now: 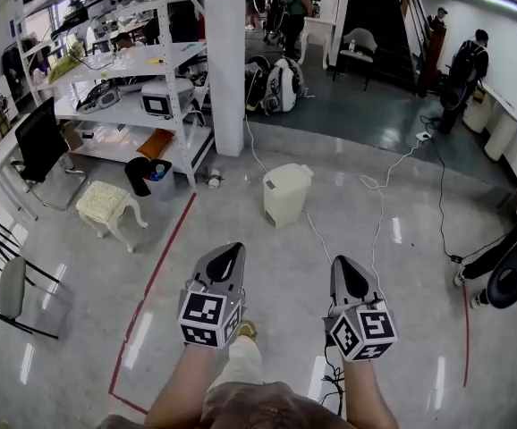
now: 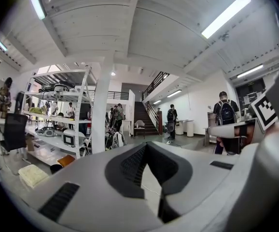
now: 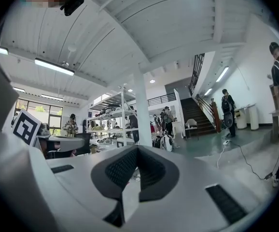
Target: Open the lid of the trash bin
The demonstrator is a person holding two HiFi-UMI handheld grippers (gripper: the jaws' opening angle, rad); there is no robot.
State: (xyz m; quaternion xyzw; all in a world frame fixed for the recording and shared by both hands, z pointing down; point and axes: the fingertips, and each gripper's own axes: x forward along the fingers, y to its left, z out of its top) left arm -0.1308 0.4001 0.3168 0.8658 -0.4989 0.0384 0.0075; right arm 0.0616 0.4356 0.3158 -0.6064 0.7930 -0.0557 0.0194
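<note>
One trash bin [image 1: 287,193], details unclear

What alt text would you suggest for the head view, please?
A person holds the left hand-held gripper and the right hand-held gripper, both shut and empty, out over a glossy grey floor, pointing toward a cream trash bin with its lid down, standing some way ahead. Behind it are a white pillar and cluttered shelving.

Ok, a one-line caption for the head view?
Closed trash bin ahead; left gripper and right gripper shut, empty, short of it.
</note>
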